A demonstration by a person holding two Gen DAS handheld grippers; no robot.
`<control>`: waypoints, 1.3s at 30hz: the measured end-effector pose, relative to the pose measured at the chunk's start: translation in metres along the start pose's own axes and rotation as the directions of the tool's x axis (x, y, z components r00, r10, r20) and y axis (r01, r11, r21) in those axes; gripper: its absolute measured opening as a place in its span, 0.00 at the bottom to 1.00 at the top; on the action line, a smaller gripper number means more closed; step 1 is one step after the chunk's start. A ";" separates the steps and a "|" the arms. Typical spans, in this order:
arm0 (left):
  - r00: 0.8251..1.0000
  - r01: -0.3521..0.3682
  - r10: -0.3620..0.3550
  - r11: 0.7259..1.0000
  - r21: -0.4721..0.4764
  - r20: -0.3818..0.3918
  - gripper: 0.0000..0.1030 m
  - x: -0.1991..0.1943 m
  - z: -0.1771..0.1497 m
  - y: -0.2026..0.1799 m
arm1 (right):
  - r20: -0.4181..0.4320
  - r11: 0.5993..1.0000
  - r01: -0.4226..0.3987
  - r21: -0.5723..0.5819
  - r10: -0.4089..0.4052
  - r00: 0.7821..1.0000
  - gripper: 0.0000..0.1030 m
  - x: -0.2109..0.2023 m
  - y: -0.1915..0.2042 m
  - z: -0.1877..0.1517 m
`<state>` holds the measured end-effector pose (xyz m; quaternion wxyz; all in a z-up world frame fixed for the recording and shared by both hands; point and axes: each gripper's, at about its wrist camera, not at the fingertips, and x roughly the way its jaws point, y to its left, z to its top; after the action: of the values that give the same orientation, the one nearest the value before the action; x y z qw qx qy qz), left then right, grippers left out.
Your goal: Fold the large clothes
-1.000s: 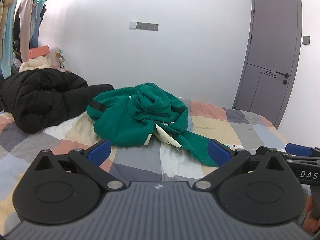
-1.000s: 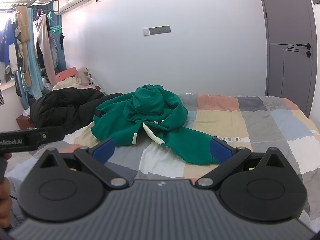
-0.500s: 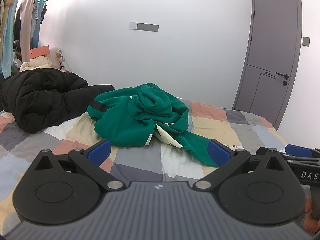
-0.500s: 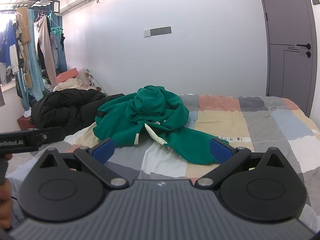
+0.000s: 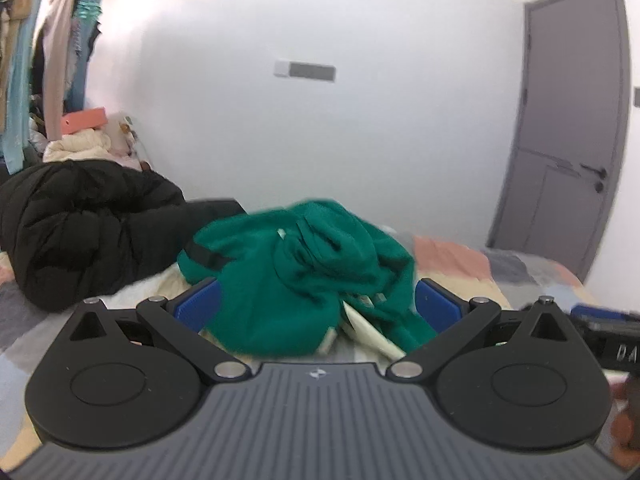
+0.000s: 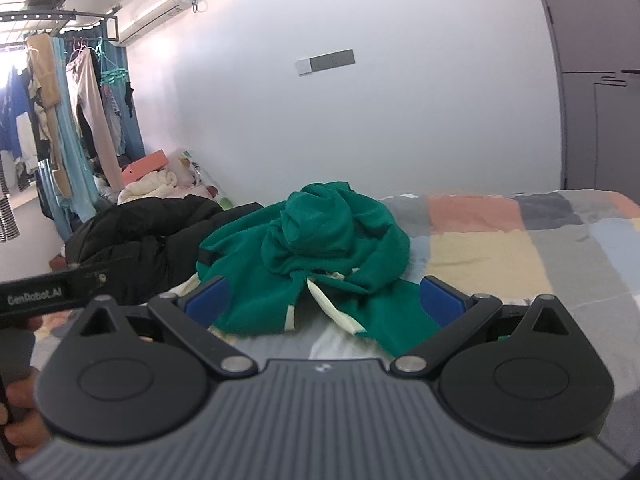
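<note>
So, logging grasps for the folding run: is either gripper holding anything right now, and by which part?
Nothing is held. The left gripper and right gripper are both open, short of the crumpled green hoodie on the bed.

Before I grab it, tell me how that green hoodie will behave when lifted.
The green hoodie lies in a crumpled heap, so it will probably sag and unfurl. The fabric looks thick, likely fairly heavy. Its sleeves may trail on the patchwork bedspread.
</note>
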<state>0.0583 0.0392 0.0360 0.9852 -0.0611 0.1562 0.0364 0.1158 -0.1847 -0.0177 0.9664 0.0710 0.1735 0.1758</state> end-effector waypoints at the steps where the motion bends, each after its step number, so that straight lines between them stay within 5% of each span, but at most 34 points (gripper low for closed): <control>1: 1.000 -0.008 0.008 1.000 0.001 0.004 1.00 0.011 0.004 0.003 | 0.000 1.000 -0.009 -0.001 0.009 1.000 1.00 0.010 0.000 0.001; 6: 1.000 -0.009 0.009 1.000 -0.018 -0.016 1.00 0.068 0.016 0.022 | -0.072 0.997 -0.077 0.020 0.078 0.994 1.00 0.078 0.002 0.006; 15: 0.996 0.002 -0.015 0.988 -0.153 -0.084 1.00 0.138 -0.021 0.080 | -0.135 0.993 -0.102 0.054 0.108 0.985 0.97 0.221 0.009 0.001; 27: 0.988 -0.020 0.002 0.993 -0.120 -0.152 1.00 0.194 -0.054 0.099 | -0.055 0.996 0.091 -0.001 -0.091 0.994 0.96 0.361 0.016 0.016; 29: 0.988 -0.023 0.004 0.992 -0.122 -0.154 1.00 0.199 -0.055 0.102 | -0.077 0.996 0.094 -0.007 -0.094 0.993 0.84 0.374 0.019 0.019; 31: 0.988 -0.024 0.003 0.991 -0.133 -0.157 1.00 0.199 -0.058 0.106 | -0.099 0.995 0.104 -0.002 -0.103 0.990 0.51 0.375 0.021 0.023; 33: 0.987 -0.027 0.003 0.988 -0.150 -0.158 1.00 0.199 -0.058 0.109 | -0.093 0.994 0.106 -0.008 -0.106 0.990 0.33 0.365 0.023 0.026; 39: 0.992 -0.018 -0.006 0.983 -0.185 -0.127 1.00 0.189 -0.053 0.113 | -0.039 0.994 0.070 -0.084 -0.073 0.997 0.23 0.308 0.029 0.038</control>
<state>0.2113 0.1542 -0.0854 0.9632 -0.1544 0.2144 0.0498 0.3909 -0.0481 -0.0725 0.9703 0.0212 0.1888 0.1496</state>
